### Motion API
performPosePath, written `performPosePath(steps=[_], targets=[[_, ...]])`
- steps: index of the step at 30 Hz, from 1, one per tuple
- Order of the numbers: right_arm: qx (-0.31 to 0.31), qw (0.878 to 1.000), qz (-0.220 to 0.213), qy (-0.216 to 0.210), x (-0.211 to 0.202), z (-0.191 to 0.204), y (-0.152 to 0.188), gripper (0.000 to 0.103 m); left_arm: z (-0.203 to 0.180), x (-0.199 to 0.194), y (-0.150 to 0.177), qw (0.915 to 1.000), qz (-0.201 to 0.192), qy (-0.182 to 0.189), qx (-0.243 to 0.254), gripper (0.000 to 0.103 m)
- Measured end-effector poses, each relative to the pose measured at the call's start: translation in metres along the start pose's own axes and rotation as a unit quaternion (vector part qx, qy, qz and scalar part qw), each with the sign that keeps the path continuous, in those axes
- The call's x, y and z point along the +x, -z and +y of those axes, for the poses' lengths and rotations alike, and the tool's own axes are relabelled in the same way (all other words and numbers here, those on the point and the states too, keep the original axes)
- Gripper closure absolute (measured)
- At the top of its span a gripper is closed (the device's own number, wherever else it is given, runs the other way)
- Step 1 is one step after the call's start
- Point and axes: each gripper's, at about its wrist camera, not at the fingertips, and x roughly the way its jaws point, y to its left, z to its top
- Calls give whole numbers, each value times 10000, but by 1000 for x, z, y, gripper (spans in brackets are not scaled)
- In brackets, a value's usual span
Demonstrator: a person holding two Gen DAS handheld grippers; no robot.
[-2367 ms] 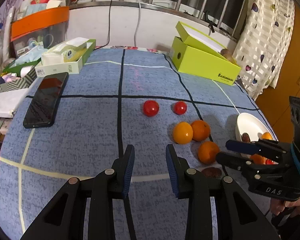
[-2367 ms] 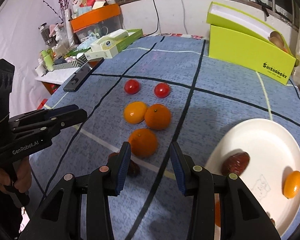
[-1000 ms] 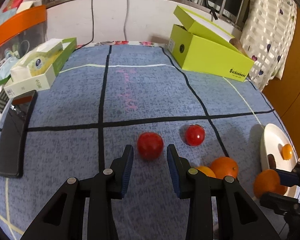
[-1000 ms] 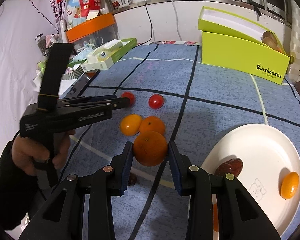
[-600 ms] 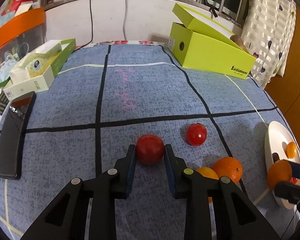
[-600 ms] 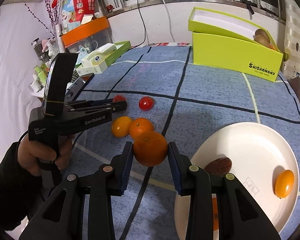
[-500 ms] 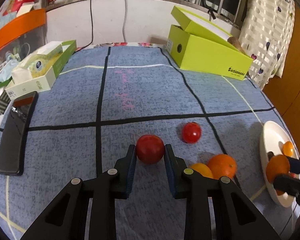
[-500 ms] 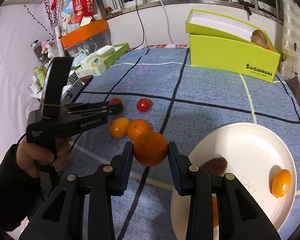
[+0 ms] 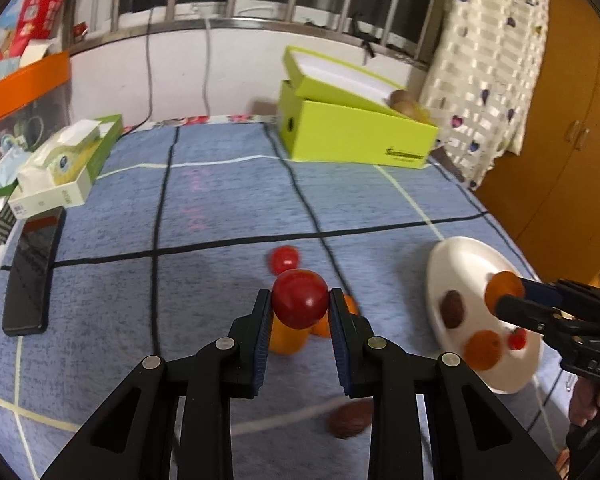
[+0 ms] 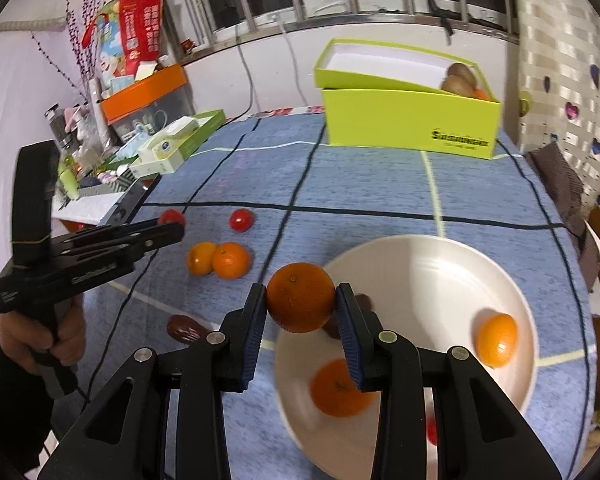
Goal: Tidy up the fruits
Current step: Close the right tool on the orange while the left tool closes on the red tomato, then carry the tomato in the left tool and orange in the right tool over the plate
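1. Left hand-held gripper [image 9: 299, 312]: clamped on red tomato [image 9: 300, 299], held above table [image 9: 220, 208]; two oranges [image 9: 286, 338] partly hidden behind it.
2. Green box [image 10: 410, 122]: lettering blurred, unreadable.
3. Right hand-held gripper [image 10: 300, 316]: clamped on orange [image 10: 301, 297] over white plate [image 10: 420, 276] rim; "DAS" legible on body.

My left gripper [image 9: 300, 312] is matte black plastic, two angular fingers with open triangular cut-outs; each finger carries dark blue ribbed pads [image 9: 262, 344] and round silver screws at the joints; from the right wrist view its side bears white lettering too blurred to read, and a tall black block rises from the rear. My right gripper [image 10: 301, 312] has the same black build, blue pads [image 10: 349, 344] and silver screws; white letters "DAS" mark its body. My left hand [image 10: 40, 340] shows bare skin below a dark sleeve.
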Motion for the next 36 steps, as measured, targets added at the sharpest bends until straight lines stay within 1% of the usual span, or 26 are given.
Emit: performPosePath(steps=[10, 16, 27, 36], targets=[[297, 9989, -31, 353, -25, -35, 16, 66, -46, -3, 2, 9987, 61, 388, 329, 74], [475, 9974, -55, 546, -36, -56, 22, 66, -68, 0, 2, 9972, 108, 545, 503, 74], [695, 9948, -80, 746, -46, -81, 29, 66, -94, 11, 0, 9944, 203, 720, 739, 74], [792, 9935, 72, 816, -41, -92, 39, 66, -110, 24, -6, 9916, 272, 829, 951, 74]])
